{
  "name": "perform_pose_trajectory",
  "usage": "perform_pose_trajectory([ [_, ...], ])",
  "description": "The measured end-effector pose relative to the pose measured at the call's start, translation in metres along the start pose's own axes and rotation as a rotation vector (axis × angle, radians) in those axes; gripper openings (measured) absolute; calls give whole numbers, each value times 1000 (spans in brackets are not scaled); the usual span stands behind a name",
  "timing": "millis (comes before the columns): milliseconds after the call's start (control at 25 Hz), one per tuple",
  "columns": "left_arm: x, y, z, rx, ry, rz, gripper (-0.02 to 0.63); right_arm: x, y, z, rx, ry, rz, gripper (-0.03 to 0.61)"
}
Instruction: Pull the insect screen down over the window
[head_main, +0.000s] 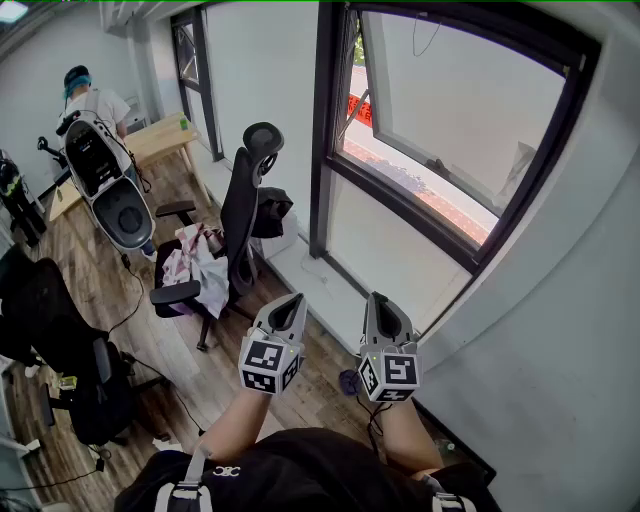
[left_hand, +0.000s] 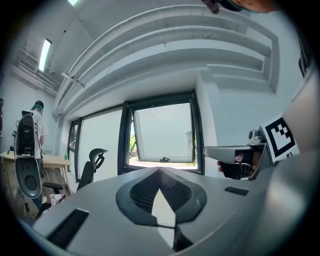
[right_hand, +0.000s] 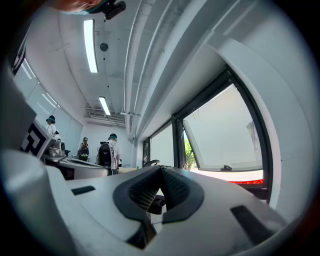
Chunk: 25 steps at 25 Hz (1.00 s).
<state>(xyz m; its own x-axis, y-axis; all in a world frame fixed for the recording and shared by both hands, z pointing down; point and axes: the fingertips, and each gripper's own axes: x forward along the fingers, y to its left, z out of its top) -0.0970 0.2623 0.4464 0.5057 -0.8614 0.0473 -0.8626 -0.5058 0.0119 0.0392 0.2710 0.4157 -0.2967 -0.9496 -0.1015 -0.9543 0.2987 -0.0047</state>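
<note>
Both pairs of jaws are pressed tip to tip, with nothing between them. Grey left gripper (head_main: 292, 300) and grey right gripper (head_main: 379, 298) are held side by side, roughly level. Each has a black-and-white marker cube at its rear and a bare forearm behind it. Both point toward the black-framed window (head_main: 330, 120), well short of it and touching nothing.

The window's clear glass sash (head_main: 470, 110) stands tilted open, with a small dark handle (left_hand: 163, 159) on its lower edge. The insect screen cannot be made out across the opening. A thin dark cord (head_main: 428, 38) hangs from the top of the window.

Below the window runs a long white ledge (head_main: 325, 285). Left of the window stands a black high-backed office chair (head_main: 240, 210) with crumpled pale clothes (head_main: 195, 262) on its seat. Further left of the window are a light wooden desk (head_main: 160, 138) and a person in a white top (head_main: 95, 100), back turned. Brown wood-plank floor (head_main: 130, 300) lies under the chair.
</note>
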Motion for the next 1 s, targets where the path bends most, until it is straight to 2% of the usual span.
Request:
perform_pose_trajectory([
  [600,-28,28,2,-14,-19,3,8,3,47,-3,11,-4,27,3],
  [1000,-51,52,-12,-11,-19,-21,8,-2,86,-11,-9,-9,22,3],
])
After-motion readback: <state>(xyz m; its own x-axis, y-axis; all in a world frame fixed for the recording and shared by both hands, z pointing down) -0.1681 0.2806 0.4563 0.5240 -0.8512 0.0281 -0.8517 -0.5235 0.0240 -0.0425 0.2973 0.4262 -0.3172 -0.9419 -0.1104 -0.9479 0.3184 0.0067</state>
